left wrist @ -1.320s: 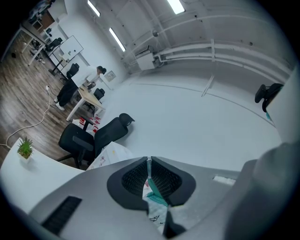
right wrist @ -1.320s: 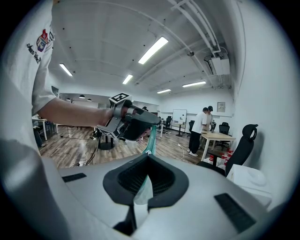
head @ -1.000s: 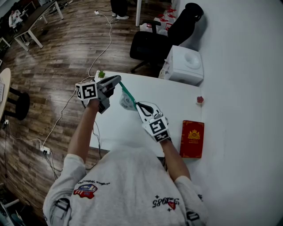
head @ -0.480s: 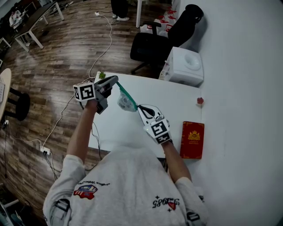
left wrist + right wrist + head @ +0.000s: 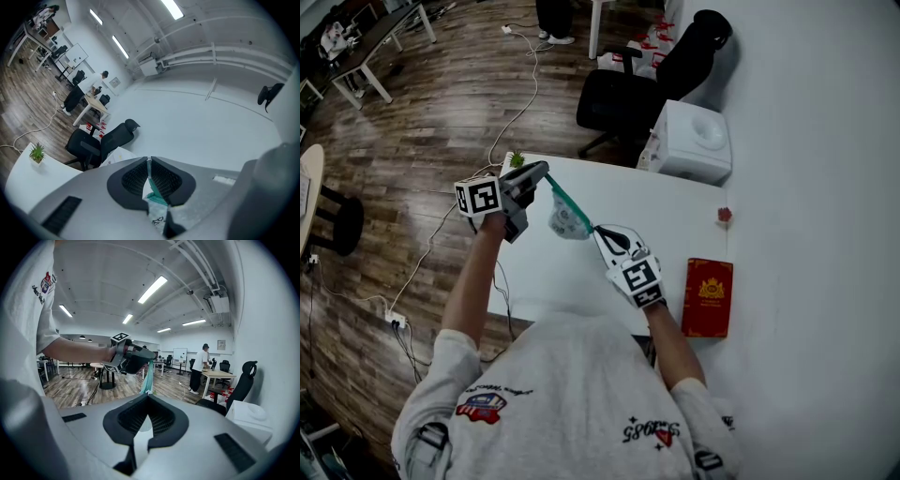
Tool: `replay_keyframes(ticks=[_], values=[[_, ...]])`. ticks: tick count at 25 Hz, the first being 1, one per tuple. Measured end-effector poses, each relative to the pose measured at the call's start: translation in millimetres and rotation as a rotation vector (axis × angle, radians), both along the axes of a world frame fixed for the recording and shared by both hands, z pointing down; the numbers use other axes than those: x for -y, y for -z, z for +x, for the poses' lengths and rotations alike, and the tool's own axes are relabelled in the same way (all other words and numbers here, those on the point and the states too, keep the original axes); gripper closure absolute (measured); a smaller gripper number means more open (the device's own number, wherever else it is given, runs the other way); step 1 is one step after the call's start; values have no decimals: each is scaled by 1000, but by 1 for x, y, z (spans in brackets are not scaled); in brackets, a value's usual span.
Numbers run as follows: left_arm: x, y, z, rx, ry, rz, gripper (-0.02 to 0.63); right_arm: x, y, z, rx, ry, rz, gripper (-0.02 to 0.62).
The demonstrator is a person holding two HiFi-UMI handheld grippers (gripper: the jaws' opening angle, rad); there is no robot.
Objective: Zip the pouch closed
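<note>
A small clear pouch (image 5: 566, 219) with a green zip strip (image 5: 570, 203) hangs in the air above the white table (image 5: 675, 202), stretched between both grippers. My left gripper (image 5: 546, 174) is shut on the strip's upper far end. In the left gripper view the green edge (image 5: 155, 194) sits pinched between the pads, with the printed clear body (image 5: 159, 219) below. My right gripper (image 5: 594, 229) is shut on the strip's lower near end. In the right gripper view the green strip (image 5: 148, 376) runs from that gripper's own closed tips (image 5: 147, 395) up to the left gripper (image 5: 151, 356).
A red booklet (image 5: 708, 295) lies on the table at the right, with a tiny red object (image 5: 724, 214) beyond it. A small plant (image 5: 516, 158) stands at the table's far left corner. Behind the table are a white box-like appliance (image 5: 694, 139) and a black office chair (image 5: 623, 94).
</note>
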State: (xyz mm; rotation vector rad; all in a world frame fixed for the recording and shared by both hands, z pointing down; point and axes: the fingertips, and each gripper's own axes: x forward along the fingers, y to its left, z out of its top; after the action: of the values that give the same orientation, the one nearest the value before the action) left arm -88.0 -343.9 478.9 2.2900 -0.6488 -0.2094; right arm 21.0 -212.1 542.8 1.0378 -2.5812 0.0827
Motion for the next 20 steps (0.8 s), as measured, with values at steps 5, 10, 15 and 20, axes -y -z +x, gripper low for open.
replay_keyframes(ticks=[5,10,15,20], values=[[-6,2,6,-15,-28,13,588,-1,-5,7,33,-13,-32,589],[-19,11,19,-15,-80,66,588,-2,-11,12,79,-30,-62,586],[-30,19,34,-19,-121,111,588,-1,-14,17,83,-46,-65,586],[-35,30,39,-28,-133,130,588,0,-12,21,108,-79,-72,586]])
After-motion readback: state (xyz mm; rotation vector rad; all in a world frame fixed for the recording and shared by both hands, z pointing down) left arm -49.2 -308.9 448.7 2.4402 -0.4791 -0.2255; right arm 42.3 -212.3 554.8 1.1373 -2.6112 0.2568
